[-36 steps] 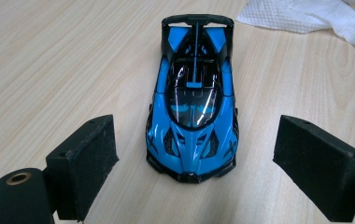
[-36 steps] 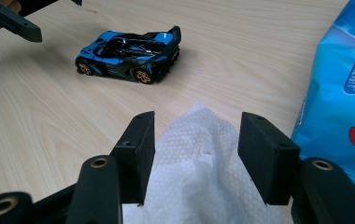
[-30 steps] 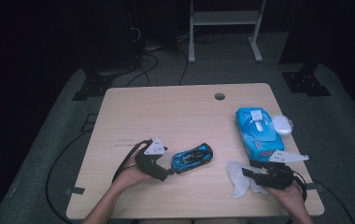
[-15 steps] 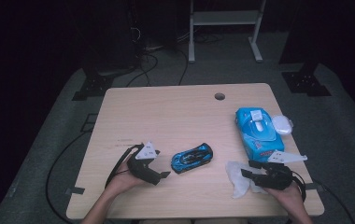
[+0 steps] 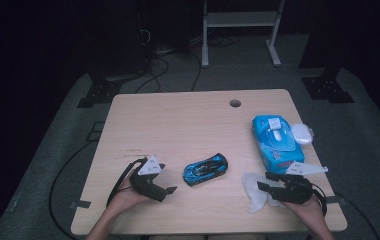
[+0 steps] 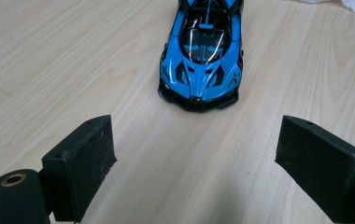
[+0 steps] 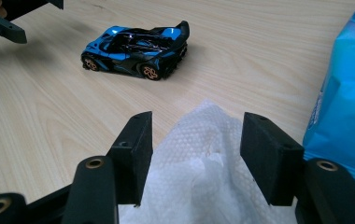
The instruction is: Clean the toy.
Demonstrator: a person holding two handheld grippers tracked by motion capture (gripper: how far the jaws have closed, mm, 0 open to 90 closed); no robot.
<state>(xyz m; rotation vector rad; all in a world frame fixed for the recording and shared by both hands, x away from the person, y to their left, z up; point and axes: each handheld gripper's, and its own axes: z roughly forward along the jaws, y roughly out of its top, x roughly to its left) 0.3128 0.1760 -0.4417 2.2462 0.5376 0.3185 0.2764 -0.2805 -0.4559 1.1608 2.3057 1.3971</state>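
We have the blue toy car (image 5: 205, 169) sitting free on the worktop (image 5: 178, 120), near the front edge, between our two grippers. The left gripper (image 6: 194, 158) points at the car's nose with its fingers (image 6: 80, 163) spread wide and nothing between them; the car lies just ahead, untouched. The right gripper (image 7: 194, 154) rests over a crumpled white wipe (image 7: 199, 135); its fingers (image 7: 136, 149) stand apart on either side of the wipe, not pinching it. The blue wipe pack (image 5: 273, 140) lies to the right. Our reading: a wipe is already out of the pack, but wiping the car is yet to begin. The wipe must be gripped and the car steadied.
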